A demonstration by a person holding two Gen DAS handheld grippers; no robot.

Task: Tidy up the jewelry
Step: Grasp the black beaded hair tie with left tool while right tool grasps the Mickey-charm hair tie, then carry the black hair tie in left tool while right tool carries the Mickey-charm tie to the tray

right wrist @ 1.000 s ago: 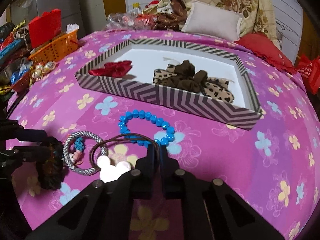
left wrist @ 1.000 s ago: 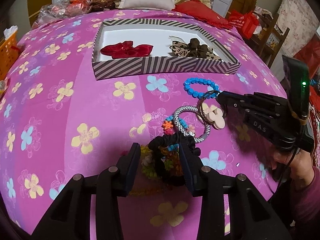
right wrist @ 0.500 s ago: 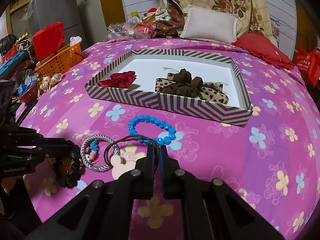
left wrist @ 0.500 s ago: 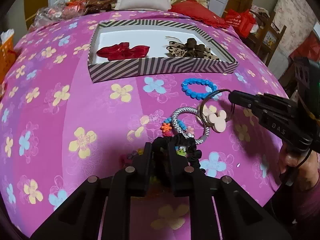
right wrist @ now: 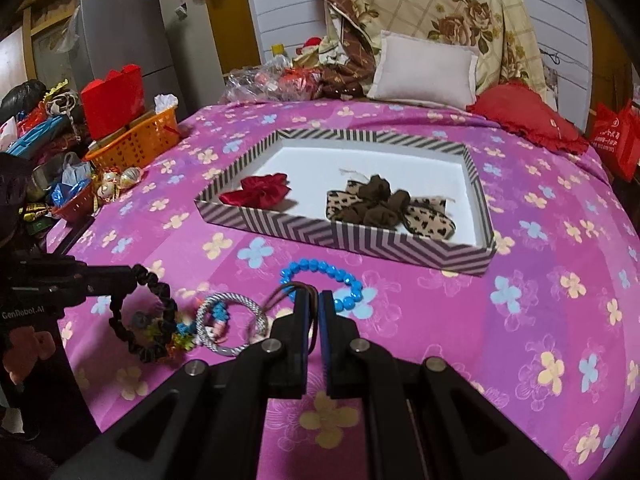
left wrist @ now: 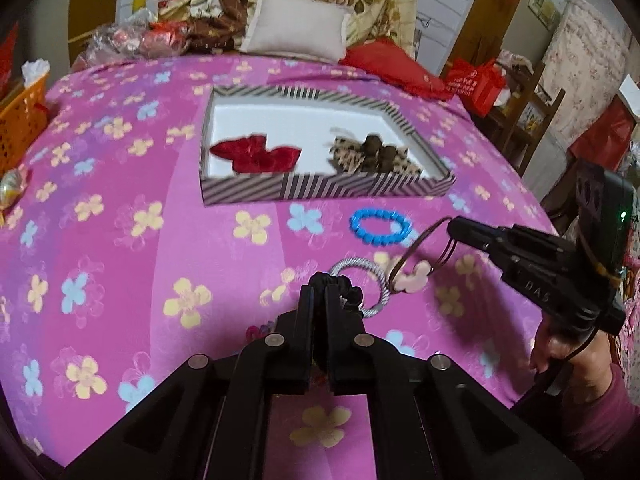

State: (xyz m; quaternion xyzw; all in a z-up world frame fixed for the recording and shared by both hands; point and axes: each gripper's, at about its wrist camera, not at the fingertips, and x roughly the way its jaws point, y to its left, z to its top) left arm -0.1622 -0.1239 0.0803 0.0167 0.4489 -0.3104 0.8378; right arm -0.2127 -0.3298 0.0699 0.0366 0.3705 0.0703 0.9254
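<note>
My left gripper (left wrist: pixel 319 294) is shut on a black scrunchie with coloured beads (right wrist: pixel 154 322) and holds it just above the pink flowered bedspread. My right gripper (right wrist: pixel 314 300) is shut on a brown hair tie (left wrist: pixel 420 250) with a pink mouse-shaped charm (left wrist: pixel 412 280) and lifts it. A silver-grey braided ring (right wrist: pixel 230 322) and a blue bead bracelet (right wrist: pixel 324 276) lie on the bedspread between the grippers. The striped box (right wrist: pixel 404 246) behind them holds a red scrunchie (right wrist: pixel 258 194) and a leopard-print bow (right wrist: pixel 386 206).
An orange basket (right wrist: pixel 136 142) and small trinkets (right wrist: pixel 116 182) sit at the bed's left edge. A white pillow (right wrist: pixel 424 68), a red cushion (right wrist: pixel 528 120) and plastic-wrapped items (right wrist: pixel 276 82) lie at the far end. A wooden chair (left wrist: pixel 528 120) stands on the right.
My left gripper closed on the black scrunchie and lifted it. My right gripper raised the brown hair tie, so the charm now hangs off the bedspread.
</note>
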